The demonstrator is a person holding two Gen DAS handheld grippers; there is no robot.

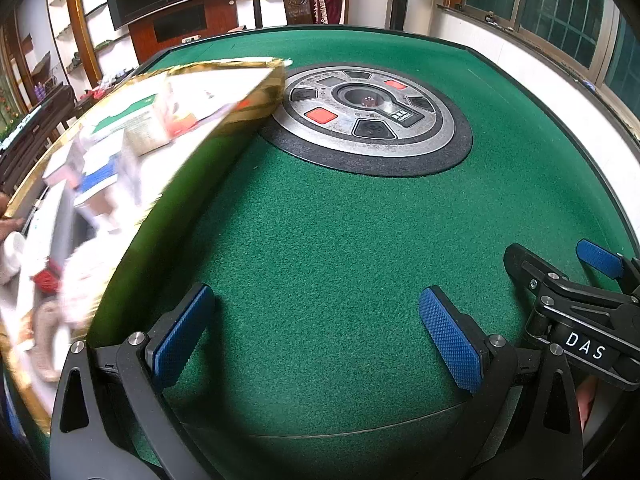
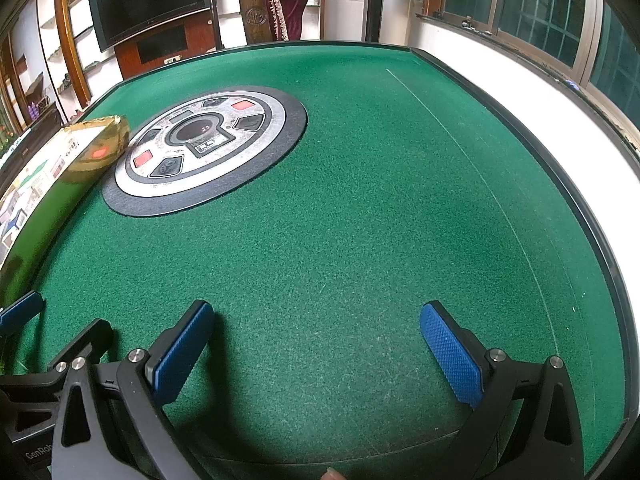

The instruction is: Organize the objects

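Note:
A shiny gold box stands on the left side of the green felt table. It holds several small packets and boxes, blurred in the left wrist view. It also shows at the left edge of the right wrist view. My left gripper is open and empty, low over the felt just right of the box. My right gripper is open and empty over the felt. It shows in the left wrist view at the right, close beside the left one.
A round silver control panel with red and black buttons sits in the table's middle, touching the box's far corner. A raised dark rim edges the table. A TV, a chair and windows stand beyond.

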